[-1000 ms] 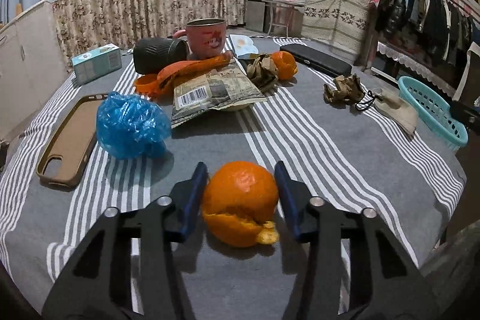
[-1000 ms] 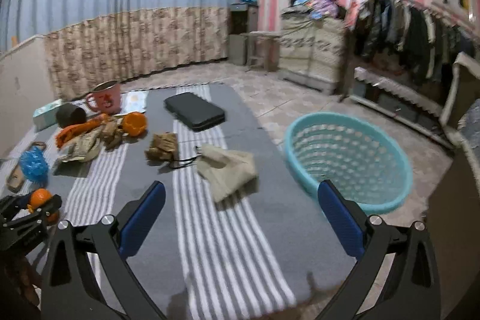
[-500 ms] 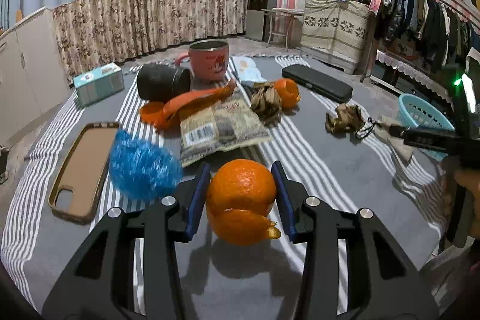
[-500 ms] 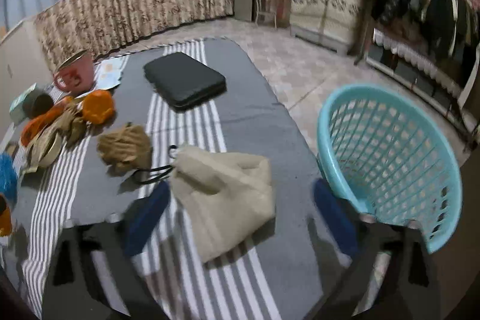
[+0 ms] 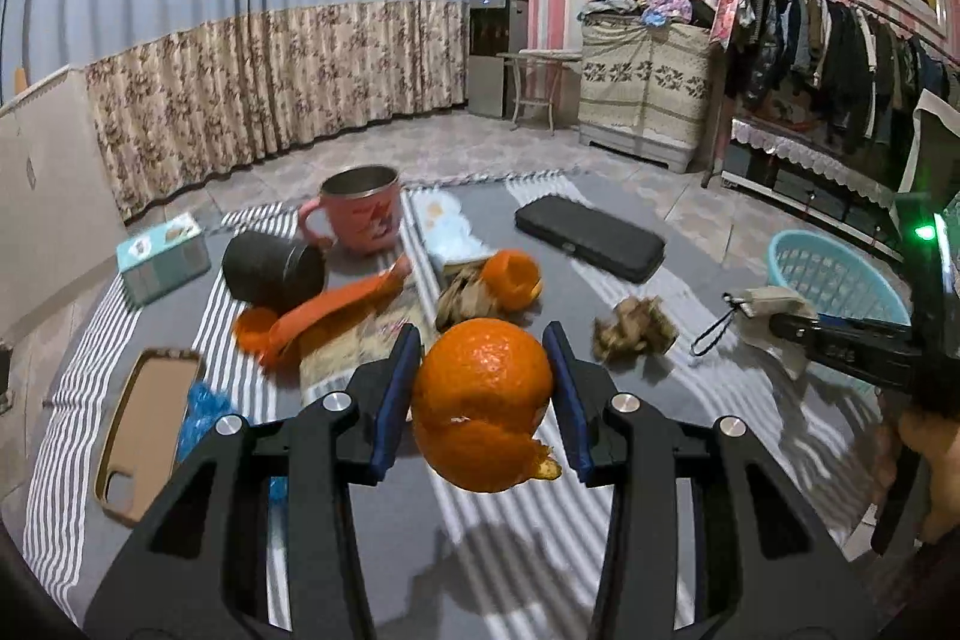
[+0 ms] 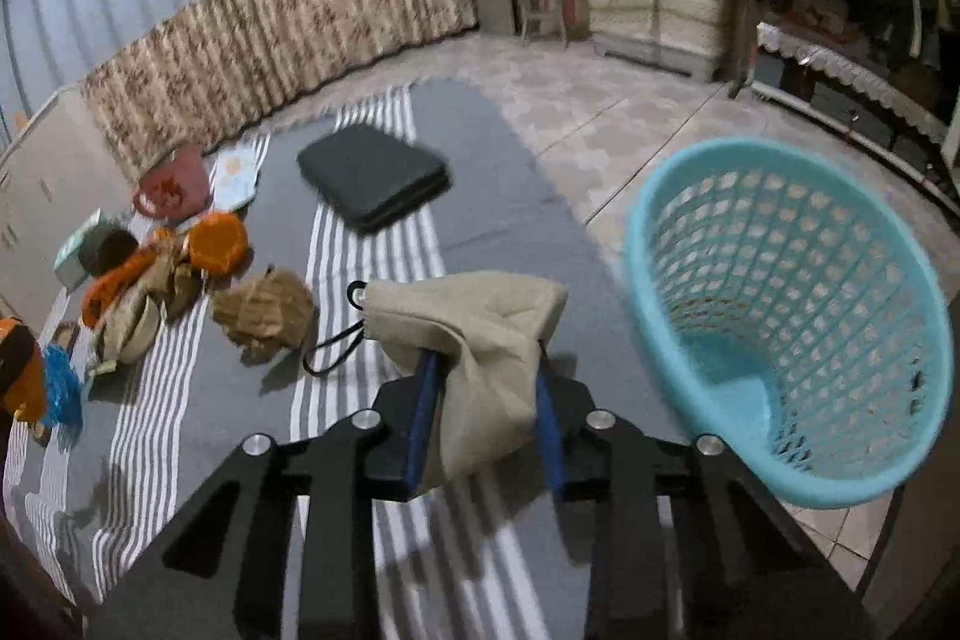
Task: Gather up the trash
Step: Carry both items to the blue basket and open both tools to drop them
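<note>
My left gripper (image 5: 480, 388) is shut on a partly peeled orange (image 5: 483, 403) and holds it above the striped grey tablecloth (image 5: 528, 538). My right gripper (image 6: 483, 400) is shut on a beige cloth pouch (image 6: 480, 340) with a black cord, lifted just left of the turquoise basket (image 6: 798, 316). The basket (image 5: 834, 280) and the pouch (image 5: 774, 307) also show at the right of the left wrist view. A crumpled brown paper wad (image 6: 264, 307) and an orange peel (image 6: 219, 241) lie on the cloth.
On the table are a pink mug (image 5: 360, 214), a dark cylinder (image 5: 273, 268), a teal box (image 5: 162, 259), an orange wrapper (image 5: 324, 316), a blue plastic ball (image 5: 201, 412), a phone case (image 5: 144, 412) and a black case (image 5: 591, 238). The basket hangs past the table's right edge.
My left gripper closed on the orange and lifted it off the table. My right gripper moved down to the beige pouch, closed on it and raised it.
</note>
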The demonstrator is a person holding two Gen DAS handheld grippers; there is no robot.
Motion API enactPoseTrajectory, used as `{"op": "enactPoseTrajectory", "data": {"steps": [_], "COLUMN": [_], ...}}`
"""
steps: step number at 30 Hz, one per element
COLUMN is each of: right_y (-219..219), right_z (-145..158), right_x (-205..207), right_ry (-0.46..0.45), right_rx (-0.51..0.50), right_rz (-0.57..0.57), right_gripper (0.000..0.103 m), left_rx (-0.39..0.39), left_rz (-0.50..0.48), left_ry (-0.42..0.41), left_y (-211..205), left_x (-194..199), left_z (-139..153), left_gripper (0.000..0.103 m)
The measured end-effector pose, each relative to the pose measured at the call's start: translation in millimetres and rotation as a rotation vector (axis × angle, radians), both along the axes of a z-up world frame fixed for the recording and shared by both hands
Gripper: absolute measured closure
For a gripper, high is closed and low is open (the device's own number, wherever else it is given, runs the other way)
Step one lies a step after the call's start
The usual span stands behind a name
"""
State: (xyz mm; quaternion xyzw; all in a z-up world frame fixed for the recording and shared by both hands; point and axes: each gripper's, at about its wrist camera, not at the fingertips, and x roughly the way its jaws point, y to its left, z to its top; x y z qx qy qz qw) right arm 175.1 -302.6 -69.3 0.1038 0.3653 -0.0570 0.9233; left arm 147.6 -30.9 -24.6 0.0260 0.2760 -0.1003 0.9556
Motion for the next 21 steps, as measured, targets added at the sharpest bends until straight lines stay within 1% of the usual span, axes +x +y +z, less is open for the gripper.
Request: {"op": "enactPoseTrajectory", "data": {"steps": [4,6,10,14,17,21], "right_y": [-29.7,-47.9,-79.9,-112.5,-129.0,-151.8], "right_z": [25.7,41.1,59.5,68.7,69.9,64.5], "right_x": [-19.5,-30.4,-45.6,-62.1,-72.2,-78.3], "right_ry": [-0.072,-0.113,-0.158,-0.192,-0.21,-0.219], "right_rx": [0.017,0.004,-0.03,-0.056,-0.071,-0.048], "right_rz": [-0.072,-0.11,-0.179,-0.236,-0.272,-0.297], "right_gripper": [0.073,0.073,0.073,0.073,0.073,0.073], "left_rx": [-0.01,-0.012,-0.015,-0.017,-0.026,-0.039], "left_rz": [-0.029,-0.046,-0.088,-0.133,-0.174,-0.213], "left_ry": [-0.021,-0.032,-0.054,-0.07,-0.071,-0.058], "left_y": [-20.2,-33.4,-62.8,-96.6,-126.7,-159.2], "left_x": [3.2,4.0,7.4,10.8,16.5,23.7], "left_z": [10.9,14.9,23.4,29.3,29.1,27.3], "left_gripper": [0.062,0.062,0.062,0.062,0.062,0.062]}}
